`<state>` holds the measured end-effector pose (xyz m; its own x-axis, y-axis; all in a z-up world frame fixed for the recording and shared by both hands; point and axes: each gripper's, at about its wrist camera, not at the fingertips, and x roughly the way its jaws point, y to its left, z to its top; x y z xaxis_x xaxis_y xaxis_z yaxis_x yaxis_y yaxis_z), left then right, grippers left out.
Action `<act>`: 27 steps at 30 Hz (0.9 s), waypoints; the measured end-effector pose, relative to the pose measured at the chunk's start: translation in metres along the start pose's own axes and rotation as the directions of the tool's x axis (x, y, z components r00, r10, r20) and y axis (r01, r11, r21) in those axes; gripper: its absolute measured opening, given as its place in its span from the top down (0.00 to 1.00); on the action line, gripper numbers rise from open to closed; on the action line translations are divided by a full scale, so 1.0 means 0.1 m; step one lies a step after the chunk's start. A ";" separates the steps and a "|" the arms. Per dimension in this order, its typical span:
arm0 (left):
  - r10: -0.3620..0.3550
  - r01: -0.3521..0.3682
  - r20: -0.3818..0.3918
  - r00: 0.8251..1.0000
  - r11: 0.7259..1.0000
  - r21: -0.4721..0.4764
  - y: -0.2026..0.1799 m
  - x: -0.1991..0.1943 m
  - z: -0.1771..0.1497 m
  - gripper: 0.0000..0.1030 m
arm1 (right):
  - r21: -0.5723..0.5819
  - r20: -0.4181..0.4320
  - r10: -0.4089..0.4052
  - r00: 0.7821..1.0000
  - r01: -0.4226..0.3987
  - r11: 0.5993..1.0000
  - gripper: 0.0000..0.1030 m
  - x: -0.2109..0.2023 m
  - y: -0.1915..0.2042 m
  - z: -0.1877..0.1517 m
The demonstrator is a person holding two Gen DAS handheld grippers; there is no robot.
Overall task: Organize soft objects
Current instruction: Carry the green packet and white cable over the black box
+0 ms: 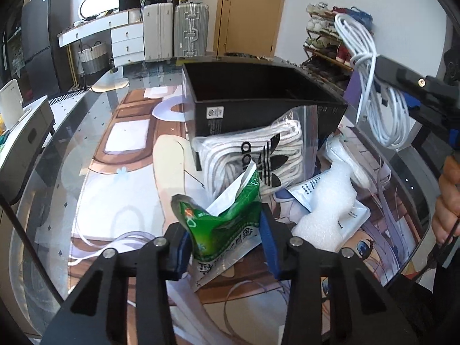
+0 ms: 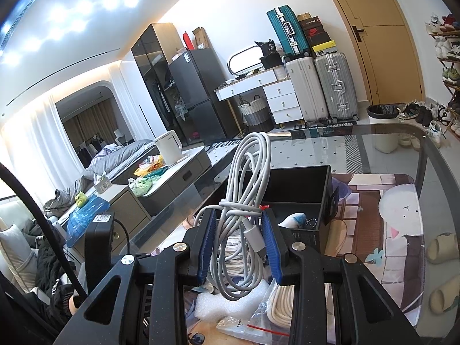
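The left gripper (image 1: 227, 247) pinches a green packet (image 1: 224, 224) between its blue pads, the packet crumpled and standing up above the printed mat (image 1: 120, 172) near the tabletop's near edge. The right gripper (image 2: 240, 247) is clamped on a coiled white cable (image 2: 247, 201), holding it in the air above the clutter. An open black box (image 1: 258, 100) sits further back on the glass table (image 1: 43, 178), toward its far edge. Leaning against the box's front wall is a clear zip bag of white laces (image 1: 258, 155). Just beside it, toward the right edge, lie a piece of white foam (image 1: 327, 201) and a flat white pouch (image 1: 350, 218).
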<state>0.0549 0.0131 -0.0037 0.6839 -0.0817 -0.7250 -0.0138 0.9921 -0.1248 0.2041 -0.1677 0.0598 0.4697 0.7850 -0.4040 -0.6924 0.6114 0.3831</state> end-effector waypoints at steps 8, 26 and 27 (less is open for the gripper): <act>-0.029 0.029 0.047 0.998 1.000 0.006 0.06 -0.16 0.02 0.68 | -0.002 0.000 0.002 1.000 -0.002 1.000 0.68 -0.01 0.00 0.01; -0.056 0.055 0.194 0.980 0.998 0.008 0.09 -0.56 0.38 0.68 | -0.011 0.014 -0.011 1.000 0.011 1.000 0.68 -0.06 -0.03 0.05; -0.061 0.060 0.200 0.978 0.998 0.009 0.09 -0.56 0.42 0.68 | -0.010 0.014 -0.011 1.000 0.011 1.000 0.68 -0.06 -0.03 0.05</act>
<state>0.0474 0.0301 0.0641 0.8154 -0.1212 -0.5661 0.0339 0.9862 -0.1623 0.2062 -0.1735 0.0650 0.4852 0.7794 -0.3964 -0.6925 0.6193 0.3700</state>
